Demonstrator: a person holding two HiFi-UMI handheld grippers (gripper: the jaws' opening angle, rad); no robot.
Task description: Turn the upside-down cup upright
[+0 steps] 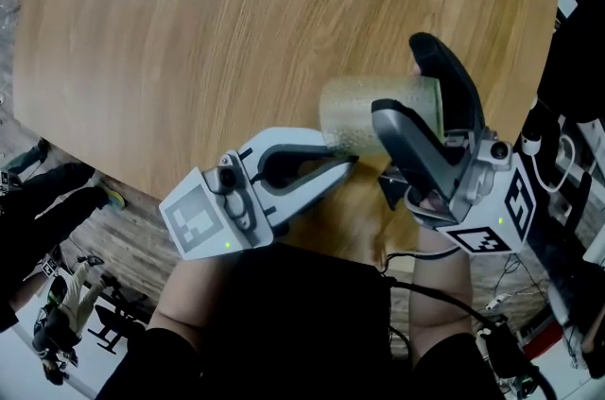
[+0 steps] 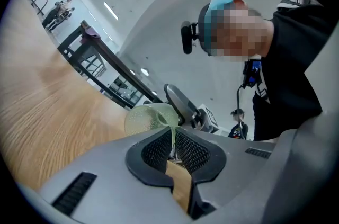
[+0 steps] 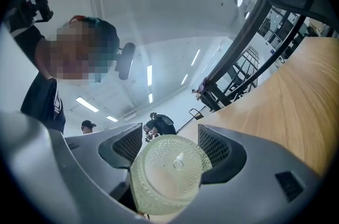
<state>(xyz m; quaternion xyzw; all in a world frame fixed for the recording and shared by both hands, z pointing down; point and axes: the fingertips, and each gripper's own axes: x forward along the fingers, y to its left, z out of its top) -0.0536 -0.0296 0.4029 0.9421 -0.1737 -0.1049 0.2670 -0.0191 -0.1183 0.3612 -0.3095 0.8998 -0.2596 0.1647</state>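
A pale green translucent cup [image 1: 364, 114] with a dimpled surface lies on its side in the air above the near edge of the wooden table [image 1: 236, 29]. My right gripper [image 1: 402, 78] is shut across its body, one jaw above and one below. In the right gripper view the cup's [image 3: 169, 175] flat base faces the camera between the two pads. My left gripper [image 1: 346, 164] comes in from the lower left and is shut on the thin rim. In the left gripper view the cup [image 2: 145, 118] shows beyond my left gripper [image 2: 172, 139], its wall pinched in the narrow slot.
The table's curved front edge [image 1: 142, 185] runs just under both grippers. Cables and dark equipment [image 1: 567, 162] crowd the right side. A black metal rack [image 2: 92, 53] stands beyond the table, with people [image 2: 58, 8] far off.
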